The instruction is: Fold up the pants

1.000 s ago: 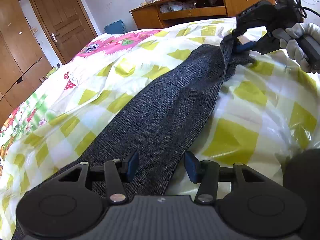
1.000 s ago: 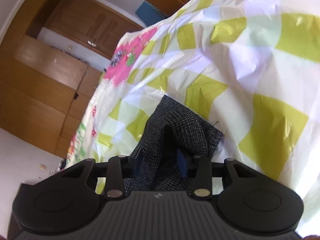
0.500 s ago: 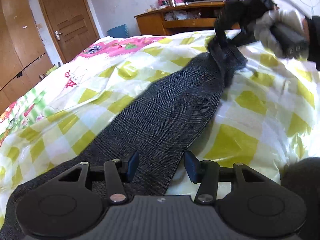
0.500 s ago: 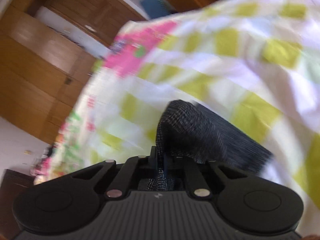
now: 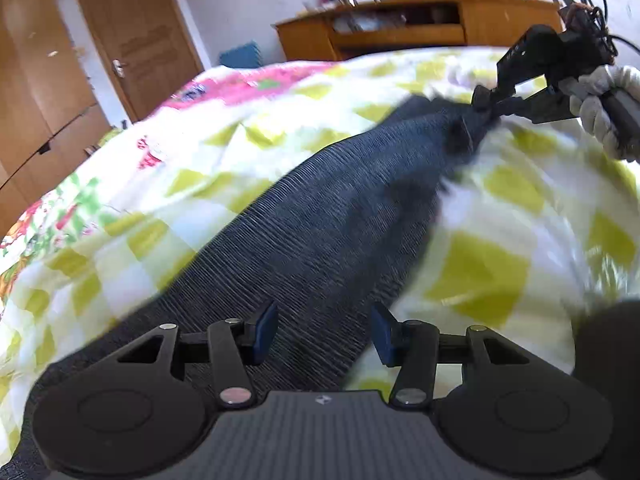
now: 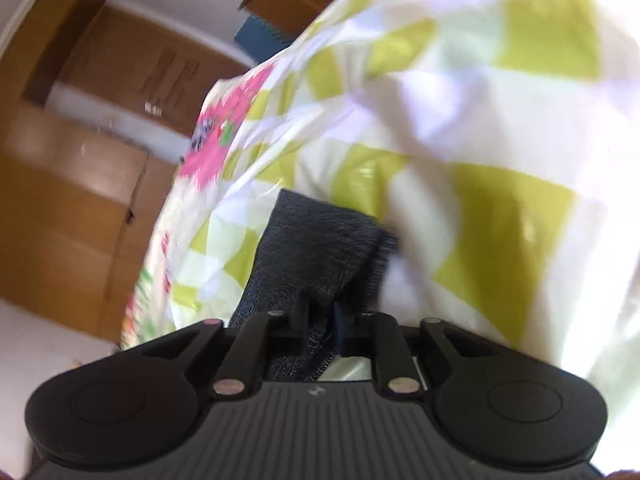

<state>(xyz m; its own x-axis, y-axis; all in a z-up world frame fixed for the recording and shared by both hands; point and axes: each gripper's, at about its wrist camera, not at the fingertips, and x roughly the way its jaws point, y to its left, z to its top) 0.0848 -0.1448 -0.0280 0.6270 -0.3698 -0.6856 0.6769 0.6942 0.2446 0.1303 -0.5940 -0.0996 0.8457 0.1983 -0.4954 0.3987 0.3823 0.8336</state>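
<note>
Dark grey pants (image 5: pixel 320 220) lie stretched across a yellow-and-white checked bedspread (image 5: pixel 480 272). In the left wrist view my left gripper (image 5: pixel 324 332) hovers open over the near part of the leg, its blue pads apart with the cloth lying under them. At the far right a gloved hand (image 5: pixel 600 112) holds my right gripper (image 5: pixel 486 102), which pinches the bunched far end of the pants. In the right wrist view that end (image 6: pixel 316 252) sticks up between the fingers of the right gripper (image 6: pixel 322 316). Its jaws are opening, with the cloth still caught between them.
A wooden desk (image 5: pixel 400 28) with clutter stands beyond the bed. A wooden door (image 5: pixel 140 40) and wardrobe (image 5: pixel 36 92) are at the left. A pink patterned patch (image 5: pixel 248 84) marks the bed's far side. A dark rounded shape (image 5: pixel 608 344) fills the lower right corner.
The right gripper closed on the pants' end, swung it up and left, then came back right and lower. The left gripper stayed open over the leg.
</note>
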